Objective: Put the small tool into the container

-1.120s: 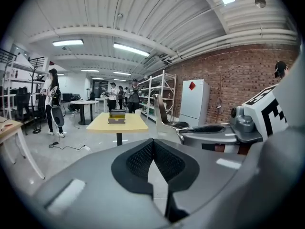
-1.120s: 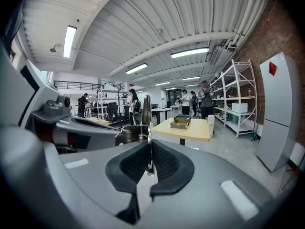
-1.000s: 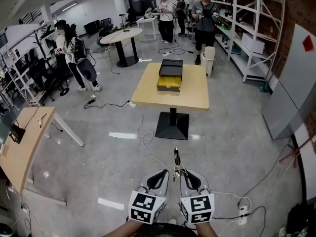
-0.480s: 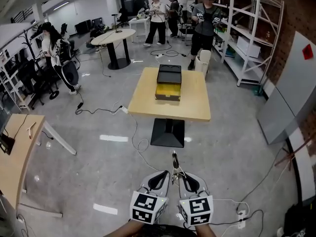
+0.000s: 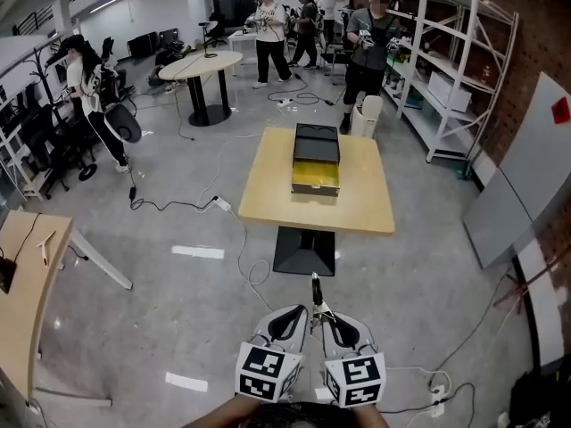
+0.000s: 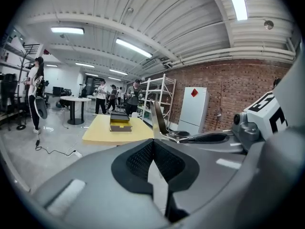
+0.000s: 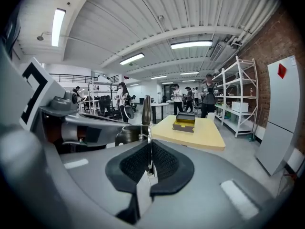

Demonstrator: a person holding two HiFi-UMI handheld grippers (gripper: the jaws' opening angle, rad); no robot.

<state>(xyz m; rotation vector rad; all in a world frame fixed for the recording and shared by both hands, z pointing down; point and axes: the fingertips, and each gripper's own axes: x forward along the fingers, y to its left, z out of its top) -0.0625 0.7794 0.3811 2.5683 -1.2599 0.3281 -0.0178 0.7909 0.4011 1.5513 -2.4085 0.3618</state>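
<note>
The container [image 5: 316,159] is a box with a black open lid and a yellow inside, standing on a square wooden table [image 5: 361,205] ahead of me. My two grippers are held close together low in the head view, well short of the table. The right gripper [image 5: 323,315] is shut on the small tool [image 5: 315,289], a thin metal piece sticking up past its tips. The right gripper view shows the tool [image 7: 146,112] pinched between the pads, with the container [image 7: 185,121] beyond. The left gripper [image 5: 299,312] is shut with nothing in it; its pads [image 6: 143,159] meet.
Cables [image 5: 243,239] trail over the grey floor before the table's black foot [image 5: 303,250]. A wooden desk [image 5: 22,283] stands at the left, metal shelves [image 5: 446,69] and a grey panel [image 5: 522,185] at the right. Several people and a round table [image 5: 201,63] are at the back.
The table and container have come a little nearer and shifted right in the head view. Both grippers keep their pose, the tool still pinched in the right one.
</note>
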